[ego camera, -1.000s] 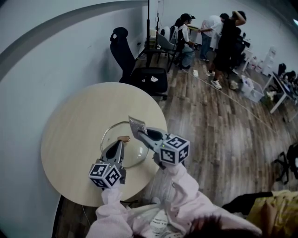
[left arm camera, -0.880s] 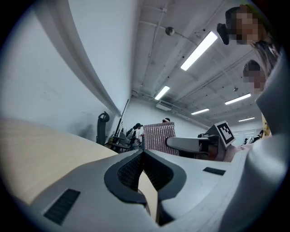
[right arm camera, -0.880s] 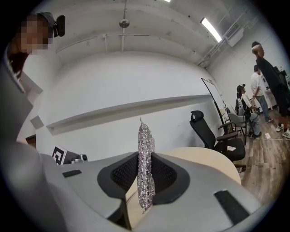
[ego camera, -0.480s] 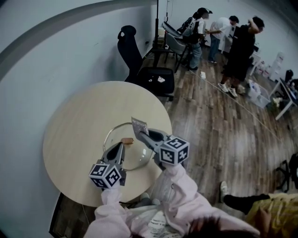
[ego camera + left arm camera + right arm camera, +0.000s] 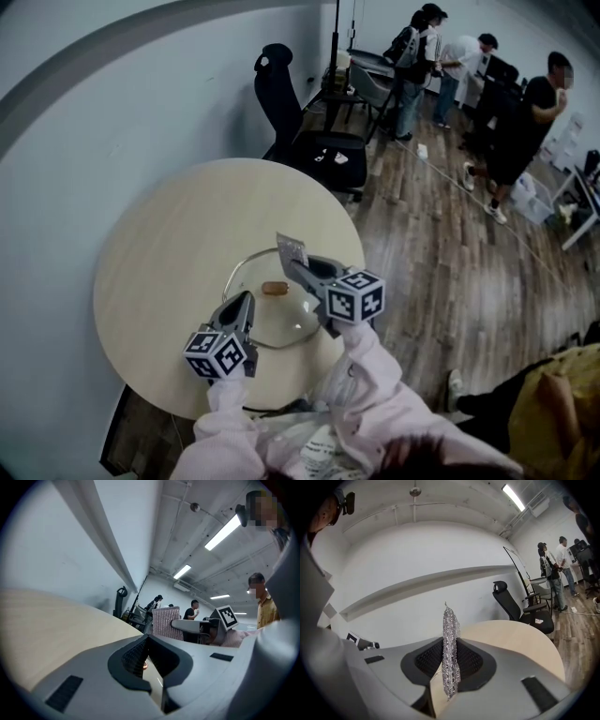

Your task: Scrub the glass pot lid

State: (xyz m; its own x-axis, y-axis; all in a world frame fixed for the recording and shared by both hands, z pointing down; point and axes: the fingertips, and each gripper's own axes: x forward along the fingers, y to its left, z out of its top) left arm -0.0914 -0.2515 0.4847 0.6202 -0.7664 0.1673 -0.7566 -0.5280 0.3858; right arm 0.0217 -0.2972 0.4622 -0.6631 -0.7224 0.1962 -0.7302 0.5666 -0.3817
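The glass pot lid (image 5: 291, 319) is lying flat on the round desk (image 5: 159, 253), its brown knob (image 5: 274, 288) pointing up. The left gripper (image 5: 247, 302) is reaching over the lid's near-left edge, its tips just short of the knob. Its jaws are sitting together, and whether they are pinching the lid is not showing. The right gripper (image 5: 298, 270) is hovering over the lid's far-right part, its jaws clamping an upright silvery mesh scrubber (image 5: 292, 249). A black office chair (image 5: 281, 103) is standing well beyond the lid.
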